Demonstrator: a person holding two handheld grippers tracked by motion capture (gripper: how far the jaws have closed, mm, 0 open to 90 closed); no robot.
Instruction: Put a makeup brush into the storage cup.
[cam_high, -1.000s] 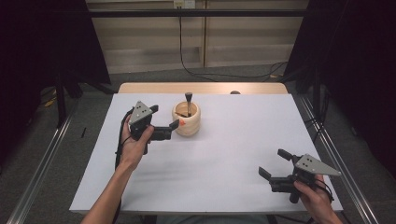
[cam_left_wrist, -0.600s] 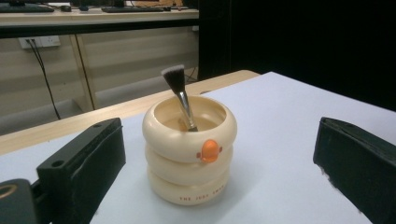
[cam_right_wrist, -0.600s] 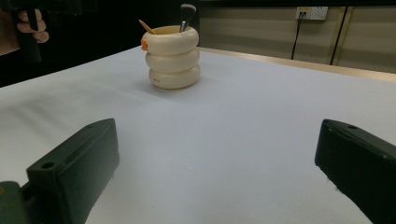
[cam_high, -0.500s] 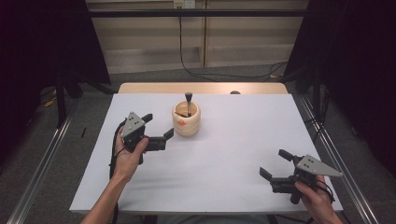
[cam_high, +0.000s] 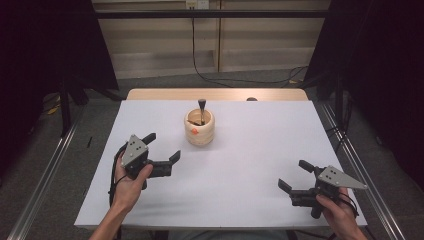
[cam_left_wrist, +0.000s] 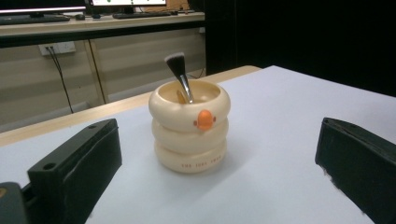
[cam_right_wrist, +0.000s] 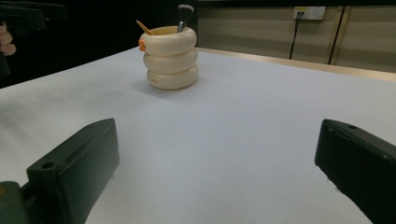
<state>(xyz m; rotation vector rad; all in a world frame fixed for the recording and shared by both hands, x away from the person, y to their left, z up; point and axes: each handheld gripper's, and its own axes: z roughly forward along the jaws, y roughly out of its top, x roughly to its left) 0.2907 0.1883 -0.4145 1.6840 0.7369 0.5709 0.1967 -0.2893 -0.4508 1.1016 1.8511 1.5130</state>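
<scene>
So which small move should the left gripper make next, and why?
Probably ease the left gripper forward toward the cream ringed holder. Its jaws stand open and empty, apart from the holder, which sits between them farther off in the left gripper view, with the brush leaning inside it.

Small lettering low on the cream holder (cam_left_wrist: 190, 135), too blurred to read.

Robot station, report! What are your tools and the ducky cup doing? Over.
Left tool open, empty. Right tool open, empty. Ducky cup upright, brush inside. Nothing blocking.
</scene>
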